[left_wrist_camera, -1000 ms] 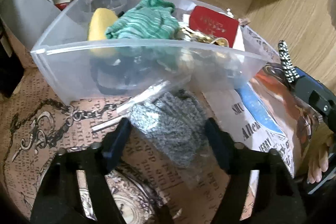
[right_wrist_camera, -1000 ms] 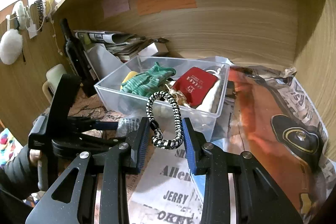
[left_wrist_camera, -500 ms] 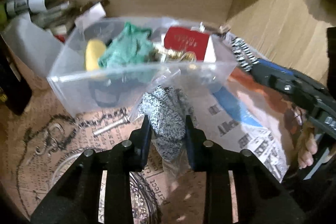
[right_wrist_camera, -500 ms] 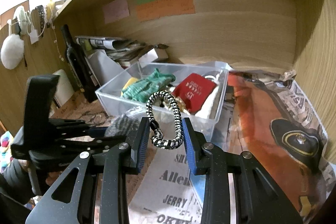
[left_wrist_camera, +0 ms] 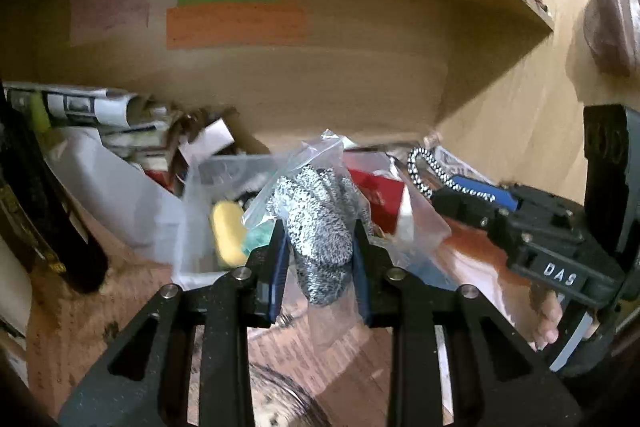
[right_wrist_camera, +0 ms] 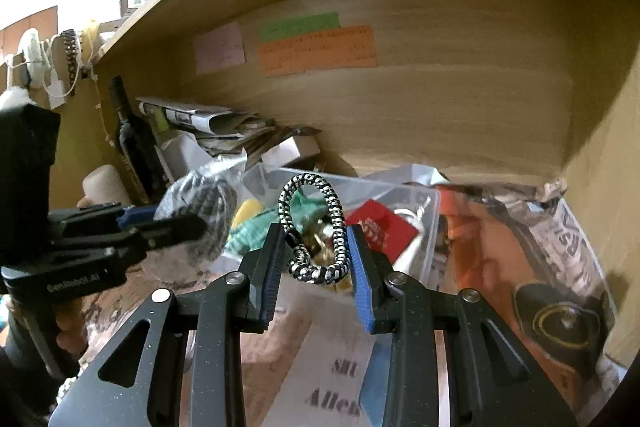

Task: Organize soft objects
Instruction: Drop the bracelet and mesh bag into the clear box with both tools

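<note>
My left gripper (left_wrist_camera: 318,243) is shut on a clear plastic bag holding a grey knitted item (left_wrist_camera: 316,223) and holds it raised in front of the clear plastic bin (left_wrist_camera: 200,183). The bin (right_wrist_camera: 420,203) holds a green knit (right_wrist_camera: 248,231), a yellow sponge (left_wrist_camera: 226,231) and a red pouch (right_wrist_camera: 380,227). My right gripper (right_wrist_camera: 316,255) is shut on a black-and-white braided cord loop (right_wrist_camera: 316,227), held in front of the bin. The bagged knit also shows in the right wrist view (right_wrist_camera: 200,203), left of the bin.
A dark bottle (right_wrist_camera: 132,143) and a pile of rolled papers (right_wrist_camera: 208,123) stand left of the bin against the wooden back wall. Sticky notes (right_wrist_camera: 316,51) hang on that wall. Printed newspaper (right_wrist_camera: 560,267) covers the shelf floor at right.
My left gripper closed on the bagged grey knit and lifted it up from the shelf floor to bin height. The right gripper has kept hold of the cord and moved slightly nearer the bin.
</note>
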A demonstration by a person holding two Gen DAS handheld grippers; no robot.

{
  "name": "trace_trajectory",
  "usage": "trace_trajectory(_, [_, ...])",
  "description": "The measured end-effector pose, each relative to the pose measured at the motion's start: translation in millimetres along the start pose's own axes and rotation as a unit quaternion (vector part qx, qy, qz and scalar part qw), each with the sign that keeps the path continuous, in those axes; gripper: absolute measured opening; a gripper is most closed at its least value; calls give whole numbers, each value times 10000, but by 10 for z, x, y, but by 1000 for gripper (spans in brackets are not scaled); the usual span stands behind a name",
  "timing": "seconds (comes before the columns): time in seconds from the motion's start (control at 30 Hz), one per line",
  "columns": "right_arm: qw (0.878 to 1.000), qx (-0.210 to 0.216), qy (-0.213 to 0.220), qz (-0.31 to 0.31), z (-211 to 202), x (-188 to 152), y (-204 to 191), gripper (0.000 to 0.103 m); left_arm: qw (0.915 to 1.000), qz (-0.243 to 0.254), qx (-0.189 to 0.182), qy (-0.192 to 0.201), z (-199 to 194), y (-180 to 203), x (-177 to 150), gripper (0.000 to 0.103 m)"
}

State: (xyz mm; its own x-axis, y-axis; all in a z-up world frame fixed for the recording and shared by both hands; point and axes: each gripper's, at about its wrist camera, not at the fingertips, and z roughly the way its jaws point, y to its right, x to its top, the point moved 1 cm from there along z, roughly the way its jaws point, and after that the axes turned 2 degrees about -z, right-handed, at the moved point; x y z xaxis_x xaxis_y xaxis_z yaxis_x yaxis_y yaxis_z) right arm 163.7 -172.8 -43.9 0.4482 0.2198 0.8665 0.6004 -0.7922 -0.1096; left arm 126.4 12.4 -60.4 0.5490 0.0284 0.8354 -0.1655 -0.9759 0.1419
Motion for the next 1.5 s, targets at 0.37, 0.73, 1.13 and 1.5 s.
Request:
trace_trajectory(0.37, [9984,6,-562,-75,639,61,6,29,9992,-82,96,-379,400,-234,110,29])
trace_trajectory(0.73, [9937,-214,-1094,-141,979,-95,57,30,9961,-96,-17,-872,864,-243,19,30])
trace_trajectory(1.13, [9942,-406,-986,-123,860,-44,72,63,9965,-263,-29,-794,734,-338,38,57])
trace_trajectory(1.5, [9992,-315,-192,-144,275,227,-28,64,9993,-89,229,299,-17,-239,219,57])
